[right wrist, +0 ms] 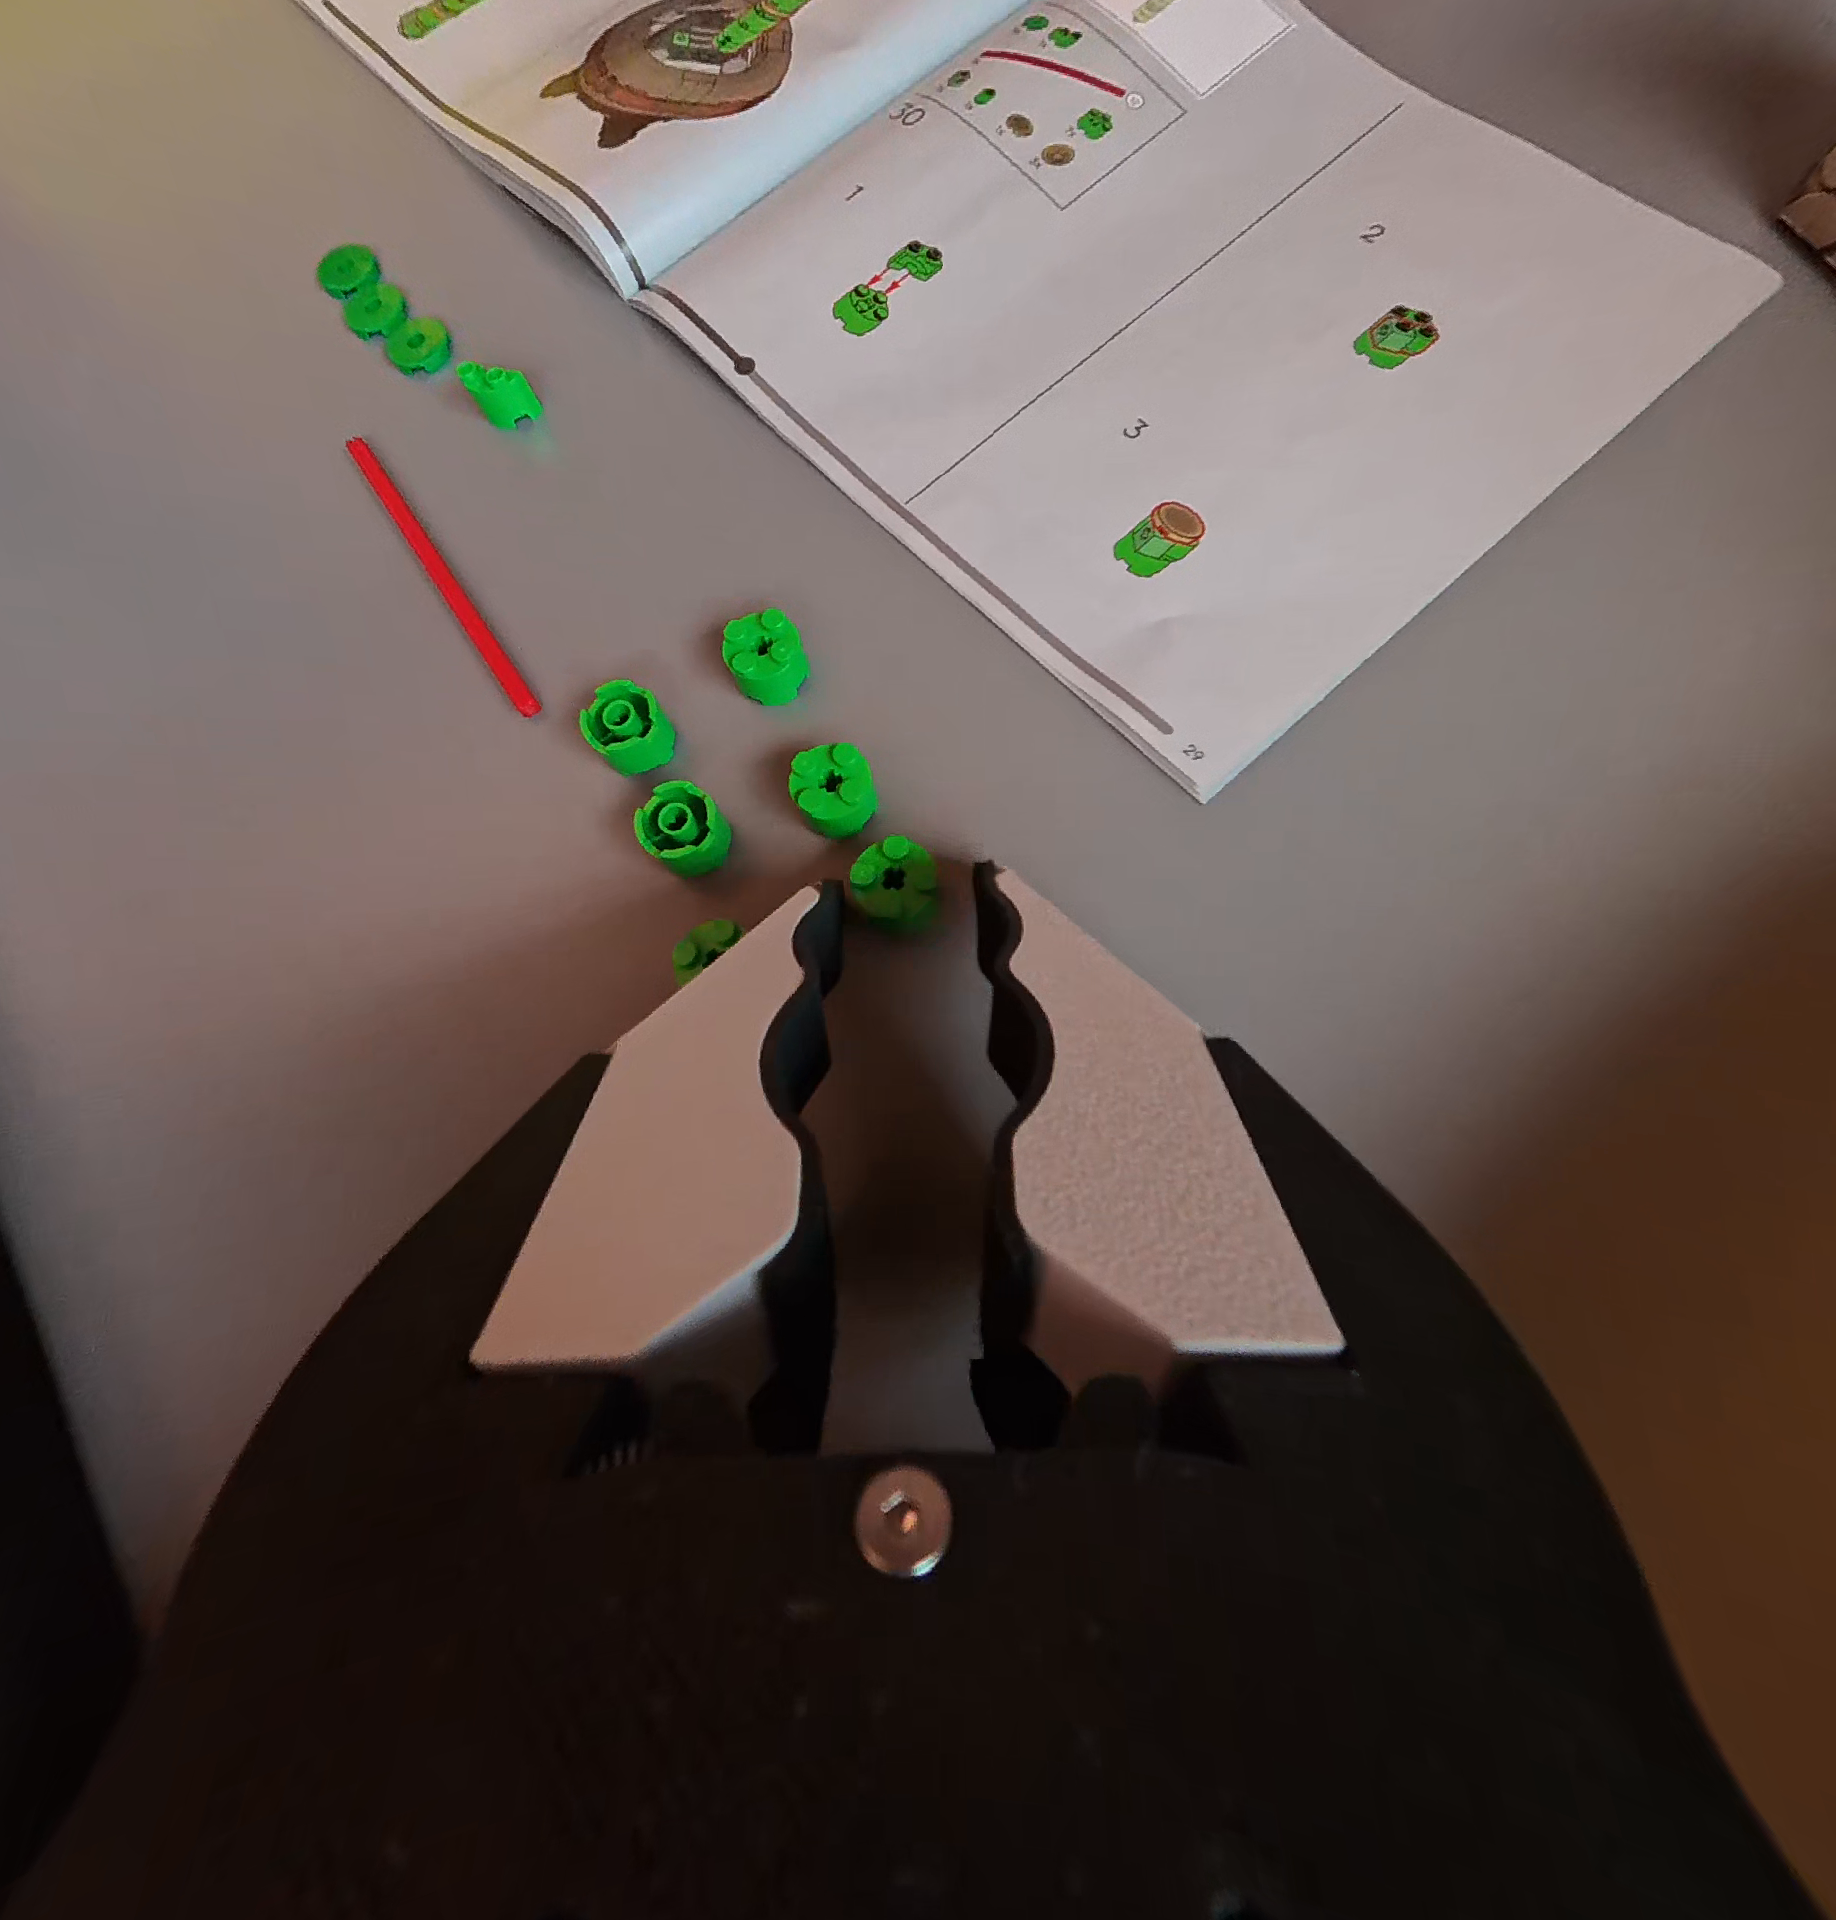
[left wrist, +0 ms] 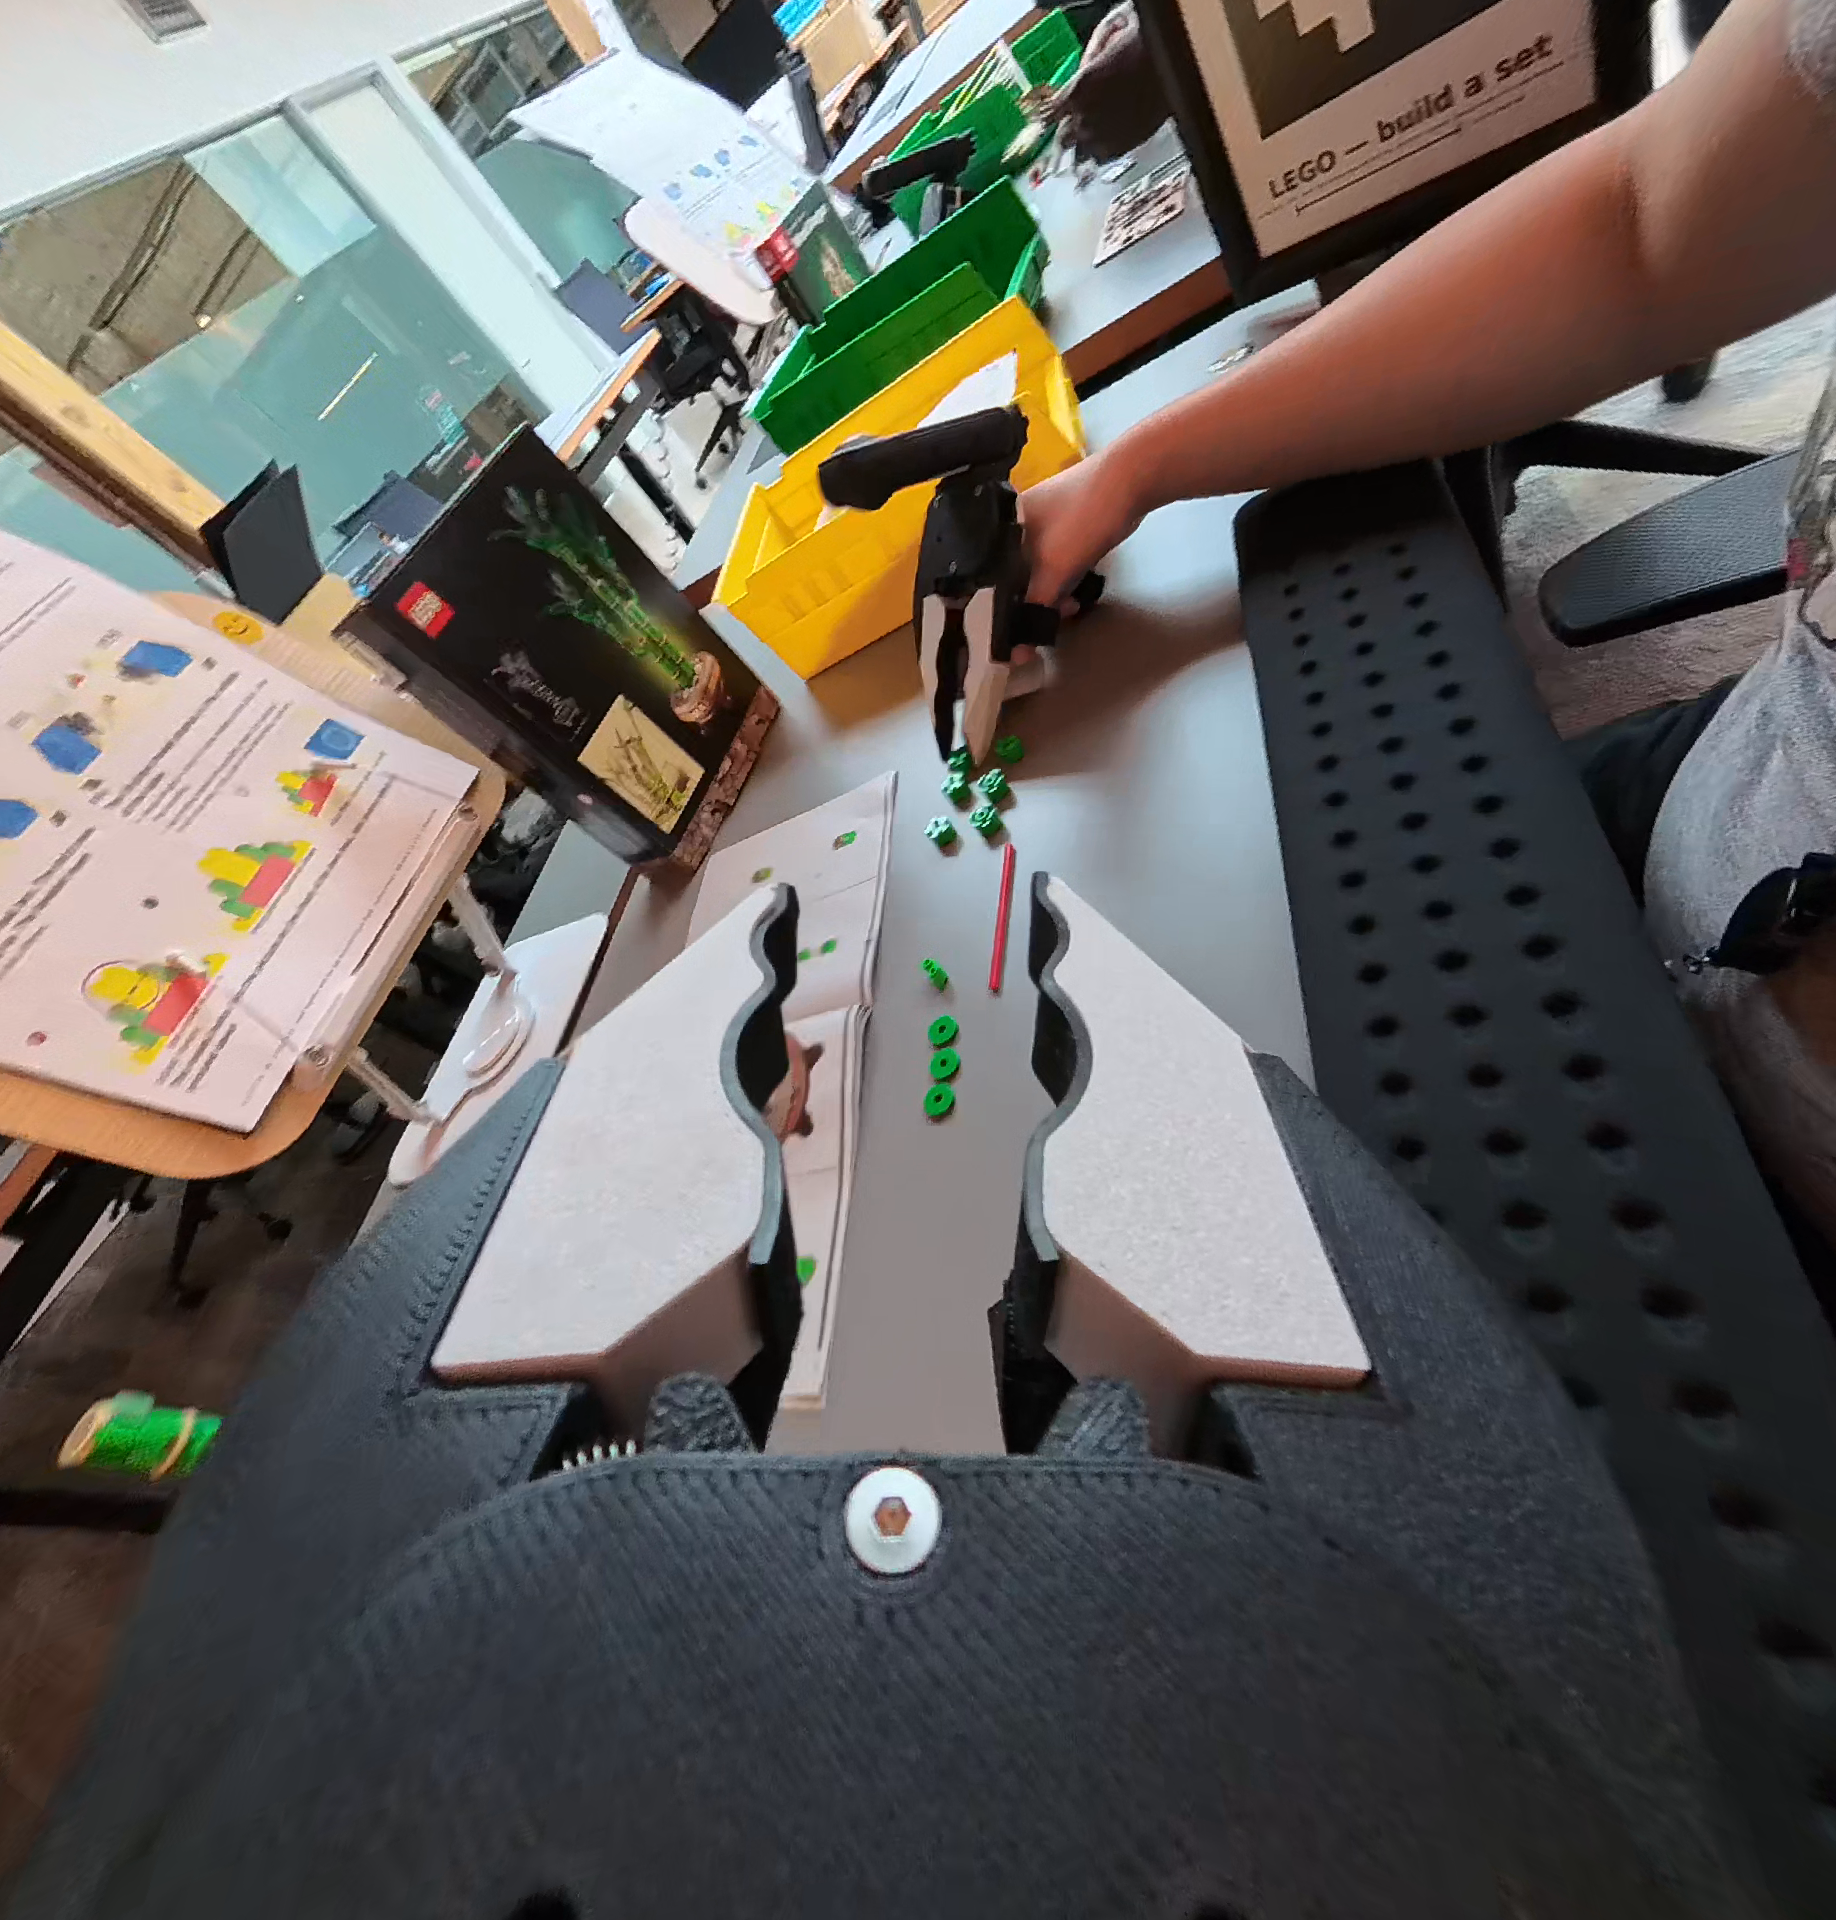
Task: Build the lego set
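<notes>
Right gripper (right wrist: 906, 878) agape, round green brick (right wrist: 892, 879) between tips. Light, hard, slick: pinch curved sides. Left gripper (left wrist: 909, 894) agape, empty.

Left gripper (left wrist: 912, 914) is level and forward-pointing, its jaws spread wide with nothing between them. Right gripper (right wrist: 906, 883) tilts steeply down, jaws parted, gripped by a hand (left wrist: 1070, 530) on an outstretched bare forearm (left wrist: 1413, 343).

Black ribbed gripper (right wrist: 906, 894) bodies; pale wedge-shaped jaws with wavy dark pads; silver hex screw (right wrist: 901, 1522); grey printed shirt (left wrist: 1818, 665)
</notes>
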### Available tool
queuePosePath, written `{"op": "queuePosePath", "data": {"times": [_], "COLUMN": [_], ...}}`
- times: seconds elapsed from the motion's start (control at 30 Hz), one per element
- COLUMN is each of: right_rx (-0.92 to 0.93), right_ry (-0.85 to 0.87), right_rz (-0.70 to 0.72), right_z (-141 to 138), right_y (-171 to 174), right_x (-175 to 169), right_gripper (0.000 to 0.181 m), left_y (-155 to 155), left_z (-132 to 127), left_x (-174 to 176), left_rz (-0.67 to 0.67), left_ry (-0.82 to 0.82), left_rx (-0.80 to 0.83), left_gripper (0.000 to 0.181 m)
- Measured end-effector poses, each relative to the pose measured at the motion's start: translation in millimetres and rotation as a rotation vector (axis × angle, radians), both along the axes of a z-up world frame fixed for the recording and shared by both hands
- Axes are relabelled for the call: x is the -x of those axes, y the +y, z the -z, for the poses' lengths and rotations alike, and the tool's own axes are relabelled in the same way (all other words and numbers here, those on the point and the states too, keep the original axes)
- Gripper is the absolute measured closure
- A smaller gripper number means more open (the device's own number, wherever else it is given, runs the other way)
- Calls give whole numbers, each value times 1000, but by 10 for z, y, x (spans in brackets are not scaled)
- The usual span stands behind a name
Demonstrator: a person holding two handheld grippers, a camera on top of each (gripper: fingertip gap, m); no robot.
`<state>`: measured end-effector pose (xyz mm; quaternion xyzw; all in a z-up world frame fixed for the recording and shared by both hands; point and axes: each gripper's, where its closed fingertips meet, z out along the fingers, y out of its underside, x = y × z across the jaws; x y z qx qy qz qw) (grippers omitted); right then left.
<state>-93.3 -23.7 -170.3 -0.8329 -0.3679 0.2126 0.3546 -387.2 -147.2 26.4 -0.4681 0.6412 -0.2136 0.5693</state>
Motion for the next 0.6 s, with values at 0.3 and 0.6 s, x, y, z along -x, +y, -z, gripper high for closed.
{"op": "queuePosePath", "data": {"times": [0.3,0.6], "right_rx": [-205,-197], "right_ry": [186,218], "right_rz": [82,63], "right_z": [-605,-717], "right_y": [-149,-252], "right_x": [-128,30], "right_gripper": [149,149], "left_y": [889,1059], "left_z": [81,1122], "left_x": [1937,2689], "left_rz": [-736,-771], "left_ry": [57,462], "left_rx": [32,313], "left_gripper": [139,130]}}
